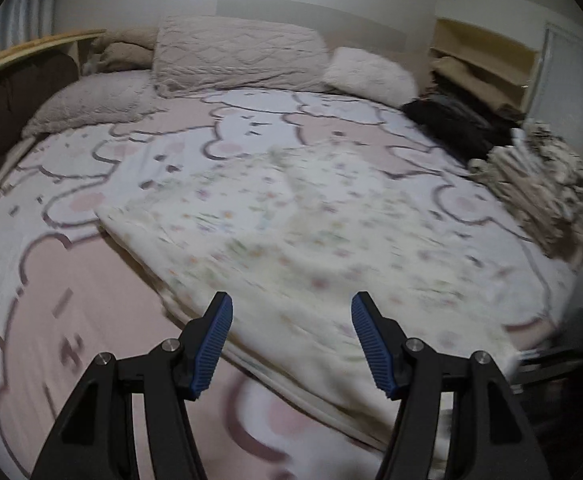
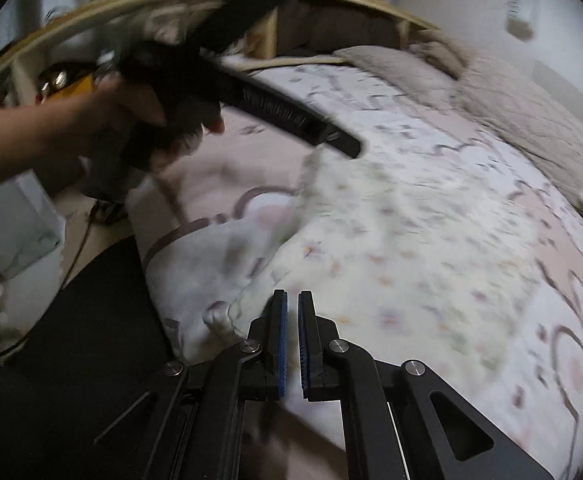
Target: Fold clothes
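Left tongs (image 1: pixel 292 340) wide apart, empty, right tongs (image 2: pixel 292 340) nearly closed, grip unclear, floral garment (image 1: pixel 291 216) motion-blurred

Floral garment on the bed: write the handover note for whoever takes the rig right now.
Left gripper: open, empty, above the near edge of the floral garment.
Right gripper: jaws nearly closed; no cloth visibly between them, above the garment's near corner.
Garment lies spread, rumpled, on the bear-print bedsheet. Folded clothes stack sits at the bed's right edge.
Done: laid out. Left: every fold, then stacking.
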`<state>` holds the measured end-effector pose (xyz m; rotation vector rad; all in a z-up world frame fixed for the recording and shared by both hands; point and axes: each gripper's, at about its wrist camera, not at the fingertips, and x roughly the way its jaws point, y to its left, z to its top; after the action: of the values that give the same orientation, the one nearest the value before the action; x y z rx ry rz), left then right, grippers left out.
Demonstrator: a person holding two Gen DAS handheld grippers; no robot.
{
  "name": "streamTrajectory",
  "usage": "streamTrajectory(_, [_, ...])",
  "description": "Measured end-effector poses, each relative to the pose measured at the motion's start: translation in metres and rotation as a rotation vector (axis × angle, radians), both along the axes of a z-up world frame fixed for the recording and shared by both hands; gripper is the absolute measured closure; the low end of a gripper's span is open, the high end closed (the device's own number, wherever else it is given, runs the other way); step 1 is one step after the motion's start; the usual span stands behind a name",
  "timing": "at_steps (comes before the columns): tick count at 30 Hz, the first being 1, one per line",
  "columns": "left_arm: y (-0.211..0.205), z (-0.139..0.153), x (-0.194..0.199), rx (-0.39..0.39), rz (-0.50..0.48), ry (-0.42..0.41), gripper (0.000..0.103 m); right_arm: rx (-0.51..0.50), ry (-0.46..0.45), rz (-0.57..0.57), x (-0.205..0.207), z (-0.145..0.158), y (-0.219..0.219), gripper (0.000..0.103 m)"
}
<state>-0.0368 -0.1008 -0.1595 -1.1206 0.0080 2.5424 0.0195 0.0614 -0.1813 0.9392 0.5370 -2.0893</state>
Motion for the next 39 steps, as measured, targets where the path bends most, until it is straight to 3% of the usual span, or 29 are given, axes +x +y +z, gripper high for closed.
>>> streamTrajectory(2, [0.007, -0.001, 0.015, 0.027, -0.029, -0.014, 0.04, 0.029, -0.002, 0.023, 0.001, -0.013, -0.008, 0.099])
streamTrajectory(6, [0.03, -0.02, 0.039, 0.005, -0.084, -0.053, 0.04, 0.076, -0.002, 0.035, 0.004, -0.034, -0.01, 0.099])
streamTrajectory(12, [0.043, -0.04, 0.053, -0.022, -0.1, -0.07, 0.043, -0.019, -0.038, -0.007, 0.007, 0.0, 0.014, 0.099])
streamTrajectory(15, [0.047, -0.049, 0.057, -0.035, -0.101, -0.074, 0.043, -0.035, 0.013, -0.062, 0.01, 0.016, 0.043, 0.099])
streamTrajectory(18, [0.05, -0.058, 0.061, -0.047, -0.102, -0.078, 0.042, 0.028, 0.02, -0.141, 0.007, 0.009, 0.067, 0.099])
streamTrajectory(23, [0.056, -0.065, 0.067, -0.088, -0.101, -0.05, 0.041, 0.103, -0.041, -0.245, -0.004, -0.027, 0.095, 0.099])
streamTrajectory(29, [0.059, -0.066, 0.065, -0.112, -0.101, -0.047, 0.041, 0.085, -0.039, -0.228, -0.014, -0.044, 0.095, 0.099])
streamTrajectory(32, [0.06, -0.066, 0.065, -0.122, -0.1, -0.051, 0.041, 0.111, -0.026, -0.207, -0.008, -0.038, 0.095, 0.099])
streamTrajectory(33, [0.061, -0.066, 0.065, -0.123, -0.099, -0.054, 0.041, 0.139, -0.009, -0.2, -0.008, -0.032, 0.092, 0.096])
streamTrajectory(35, [0.06, -0.067, 0.063, -0.115, -0.097, -0.068, 0.041, 0.188, 0.079, -0.183, 0.003, -0.02, 0.089, 0.068])
streamTrajectory(36, [0.059, -0.067, 0.062, -0.107, -0.095, -0.076, 0.04, 0.217, 0.191, -0.167, 0.016, -0.013, 0.089, 0.032])
streamTrajectory(37, [0.058, -0.067, 0.061, -0.099, -0.093, -0.084, 0.04, 0.252, 0.301, -0.148, 0.028, -0.007, 0.089, 0.02])
streamTrajectory(39, [0.057, -0.066, 0.06, -0.09, -0.09, -0.092, 0.04, 0.381, 0.477, -0.071, 0.051, -0.011, 0.088, 0.02])
